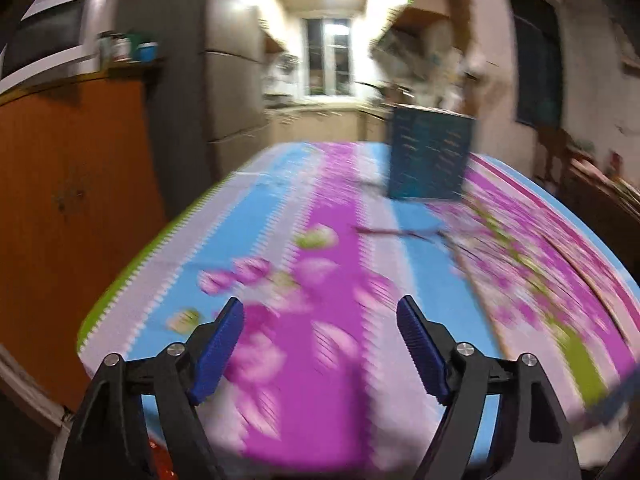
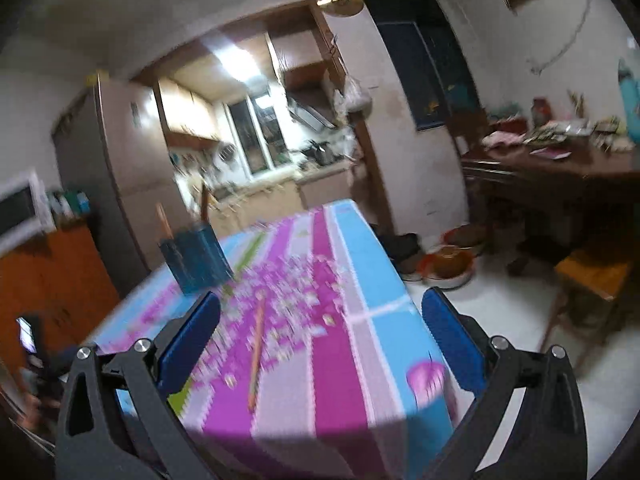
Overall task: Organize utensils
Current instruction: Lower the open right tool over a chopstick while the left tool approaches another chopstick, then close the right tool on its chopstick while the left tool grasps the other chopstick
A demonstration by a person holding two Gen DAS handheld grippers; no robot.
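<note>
**Ana:** Claw check first. The left claw (image 1: 320, 344) is gaping wide with nothing between its blue pads, and the right claw (image 2: 320, 344) is standing just as wide and just as empty. Both are hanging over the near end of the table (image 2: 384, 280), above its striped floral cloth.

**Ben:** And the utensils?

**Ana:** One long, thin orange-tan stick, probably a chopstick (image 2: 257, 354), is lying flat on the cloth, just ahead of the right claw and between its fingers in the right wrist view. Its long axis is running almost straight away from that claw, leaning a little to the right at the far end. In the left wrist view, blurred thin pieces (image 1: 400, 233) are lying further out and off to the right; I cannot tell what they are.

**Ben:** So the right hand is nearer?

**Ana:** I am judging so. Its jaws are already straddling the stick's line, so a drop forward and down looks enough.

**Ben:** Where would it go?

**Ana:** Likely the dark teal slotted holder (image 2: 198, 262), standing upright toward the far left of the table, with a couple of sticks already poking out of it.
</note>
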